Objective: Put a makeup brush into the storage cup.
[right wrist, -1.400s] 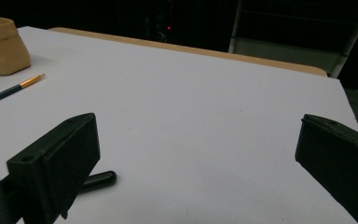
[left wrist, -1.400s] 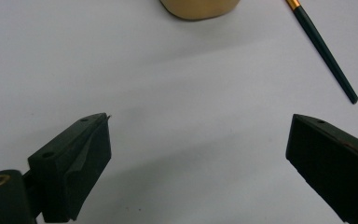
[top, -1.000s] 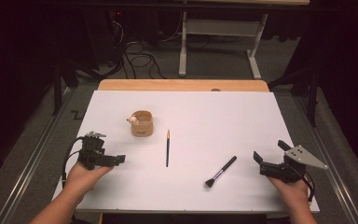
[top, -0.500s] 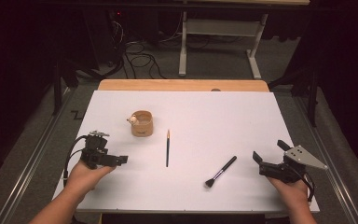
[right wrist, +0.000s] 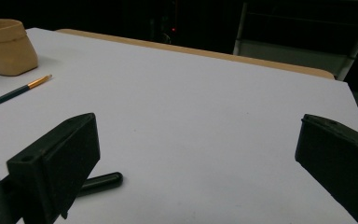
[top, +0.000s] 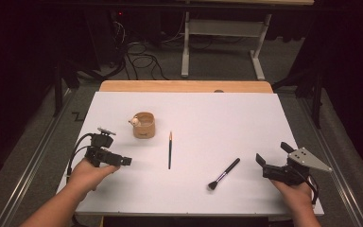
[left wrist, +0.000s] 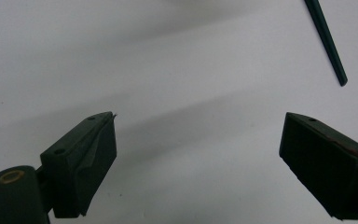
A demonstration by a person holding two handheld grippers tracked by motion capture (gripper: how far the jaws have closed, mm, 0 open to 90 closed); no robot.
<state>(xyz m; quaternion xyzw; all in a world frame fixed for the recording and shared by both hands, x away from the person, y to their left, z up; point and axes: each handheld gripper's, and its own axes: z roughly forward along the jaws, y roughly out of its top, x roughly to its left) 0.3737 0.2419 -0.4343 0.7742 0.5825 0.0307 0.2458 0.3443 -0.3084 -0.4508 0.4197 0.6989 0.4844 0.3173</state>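
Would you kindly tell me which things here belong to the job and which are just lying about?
Job:
- thin paintbrush
- makeup brush
- wooden cup
- left tongs, open
- right tongs, open

Lying about:
- cables on the floor
- white metal stand

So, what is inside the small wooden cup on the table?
The wooden cup looks empty at the part of its inside that shows in the high view. A small pale thing sits at its left rim; I cannot tell what it is. The cup's near wall hides the bottom.
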